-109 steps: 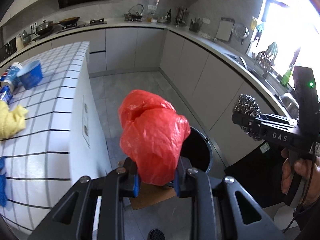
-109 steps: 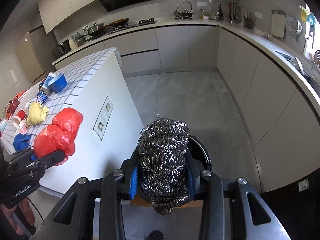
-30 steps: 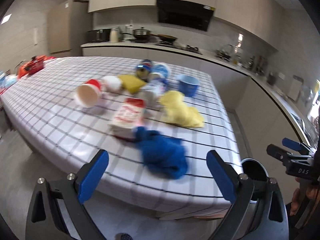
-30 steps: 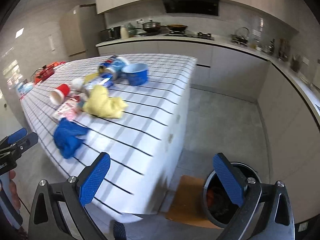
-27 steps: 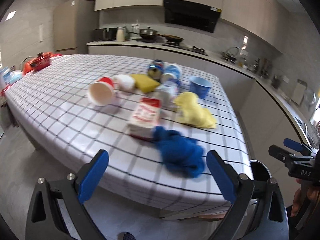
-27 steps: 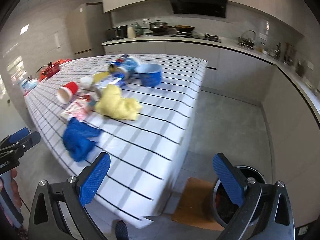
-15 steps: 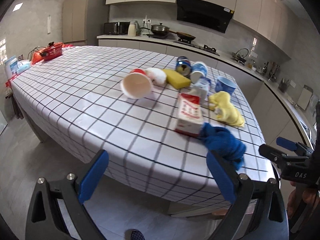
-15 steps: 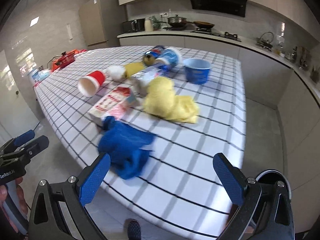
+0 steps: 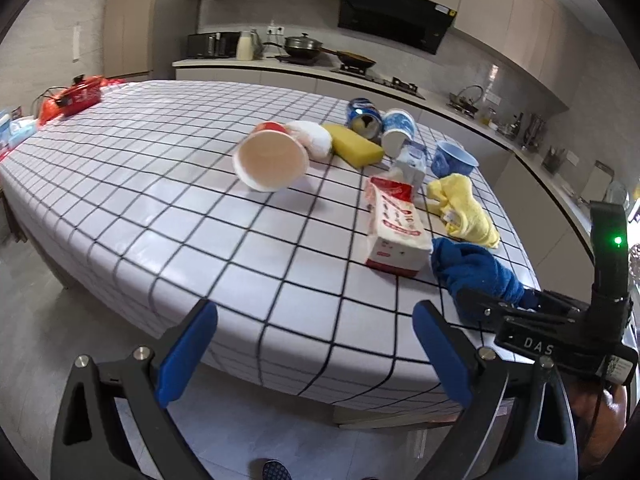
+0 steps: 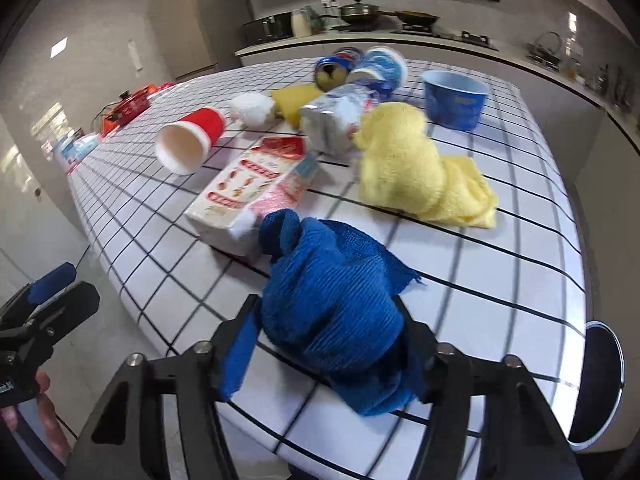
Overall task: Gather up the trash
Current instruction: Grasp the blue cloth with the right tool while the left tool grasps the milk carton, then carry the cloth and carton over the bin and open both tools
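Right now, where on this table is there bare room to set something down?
The widest bare stretch of table lies between the red pot at the far end and the tipped red cup. The near edge before the left gripper is also bare. It is crowded from the cup to the blue cloth.

Trash-strewn checked table (image 9: 160, 208)
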